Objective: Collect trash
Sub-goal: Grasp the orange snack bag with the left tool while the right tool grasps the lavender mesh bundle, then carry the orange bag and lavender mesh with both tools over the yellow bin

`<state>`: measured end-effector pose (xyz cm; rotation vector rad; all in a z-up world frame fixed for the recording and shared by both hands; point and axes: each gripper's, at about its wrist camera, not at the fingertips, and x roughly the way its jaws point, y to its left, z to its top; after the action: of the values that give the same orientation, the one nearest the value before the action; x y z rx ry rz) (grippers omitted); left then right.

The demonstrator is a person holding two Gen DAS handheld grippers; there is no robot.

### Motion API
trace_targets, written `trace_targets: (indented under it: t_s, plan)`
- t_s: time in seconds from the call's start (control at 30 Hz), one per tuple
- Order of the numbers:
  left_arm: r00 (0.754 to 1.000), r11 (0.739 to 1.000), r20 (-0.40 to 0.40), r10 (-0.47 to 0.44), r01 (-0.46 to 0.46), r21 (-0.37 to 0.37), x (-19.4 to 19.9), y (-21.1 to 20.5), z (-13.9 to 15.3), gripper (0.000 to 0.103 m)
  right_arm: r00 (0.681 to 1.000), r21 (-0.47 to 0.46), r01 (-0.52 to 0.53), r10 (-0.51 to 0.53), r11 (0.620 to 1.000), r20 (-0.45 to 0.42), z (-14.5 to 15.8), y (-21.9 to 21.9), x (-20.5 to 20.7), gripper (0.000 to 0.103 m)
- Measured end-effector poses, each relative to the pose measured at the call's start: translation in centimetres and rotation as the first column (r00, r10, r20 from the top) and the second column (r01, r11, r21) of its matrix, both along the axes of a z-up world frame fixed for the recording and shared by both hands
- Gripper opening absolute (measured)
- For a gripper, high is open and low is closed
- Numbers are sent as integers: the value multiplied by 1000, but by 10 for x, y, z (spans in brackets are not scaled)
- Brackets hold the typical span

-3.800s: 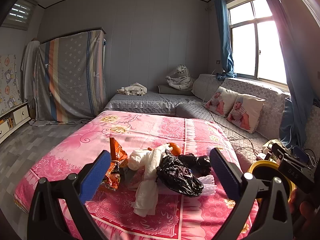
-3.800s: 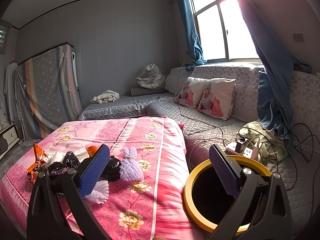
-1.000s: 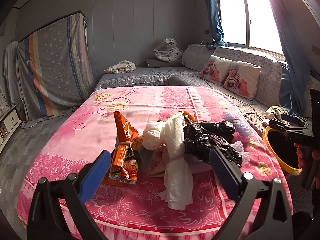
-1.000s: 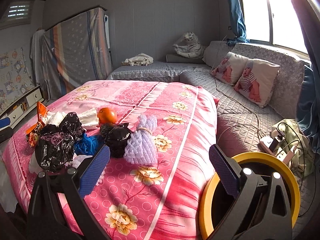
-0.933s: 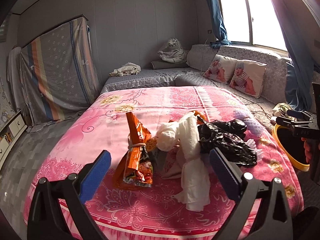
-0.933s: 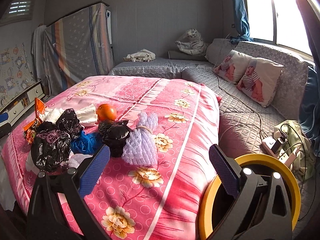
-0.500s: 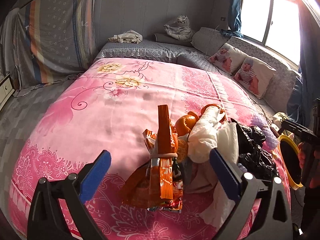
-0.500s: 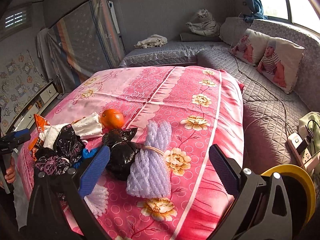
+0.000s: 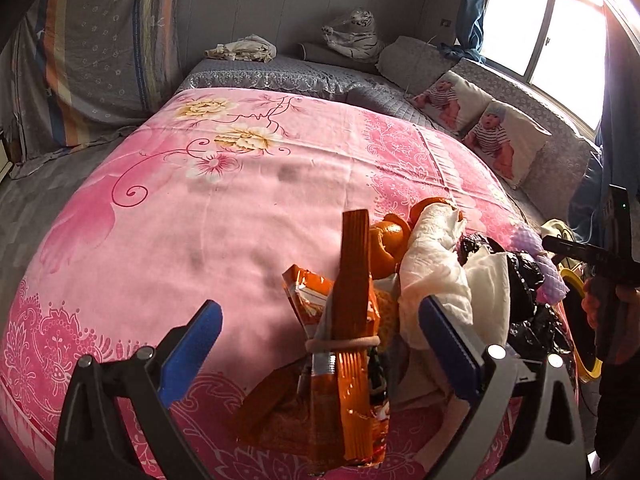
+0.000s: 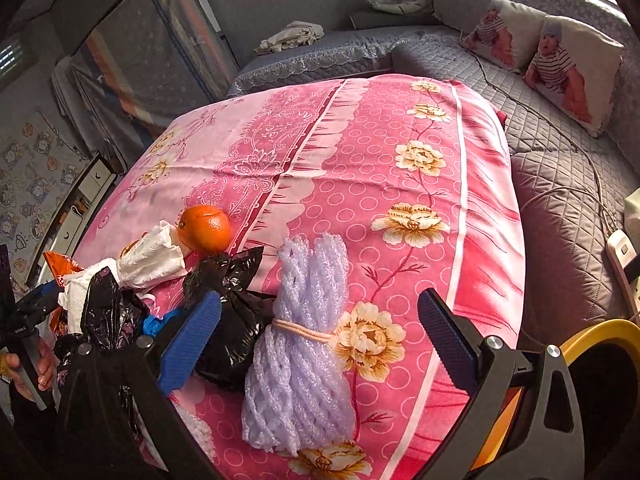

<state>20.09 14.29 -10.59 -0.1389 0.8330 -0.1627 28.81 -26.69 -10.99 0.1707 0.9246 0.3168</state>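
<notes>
A pile of trash lies on the pink bedspread. My left gripper is open, its jaws either side of an orange snack wrapper bundle tied with a band. Beside it lie white paper, orange peel and black bags. My right gripper is open around a banded lavender foam net bundle, with a black bag, an orange and white paper to its left. A yellow-rimmed bin stands at the bed's right.
A grey quilted sofa with baby-print pillows runs behind and to the right of the bed. A power strip and cable lie on it. A covered wardrobe stands at the back left.
Both grippers have moved down and closer to the trash pile. The left now straddles the orange wrapper and the right straddles the foam net bundle. Both stay open.
</notes>
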Motion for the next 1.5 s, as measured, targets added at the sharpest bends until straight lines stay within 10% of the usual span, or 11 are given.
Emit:
trace_targets:
  t_s: [0.17,0.43,0.57,1.13,1.5]
  plan:
    - [1000,1000,-18,1,-1,19,3,-2,-10,93,999,15,4,-4,1000,-33,-11,1,5,84]
    - [999,999,-45,18,-20,-39,12,5,-23,43,997,20,9,-7,1000,-73,-25,2,8,52]
    - [999,997,-27,37,-39,-72,6,10,-22,38,997,49,-1,5,999,-83,-26,-3,7,33]
    - [989,989,131,67,-48,-139,-45,29,27,38,997,174,-58,49,983,58,37,-12,-44,31]
    - [967,993,253,-42,69,-100,-60,-29,84,38,984,160,-11,-18,987,177,82,-43,-83,31]
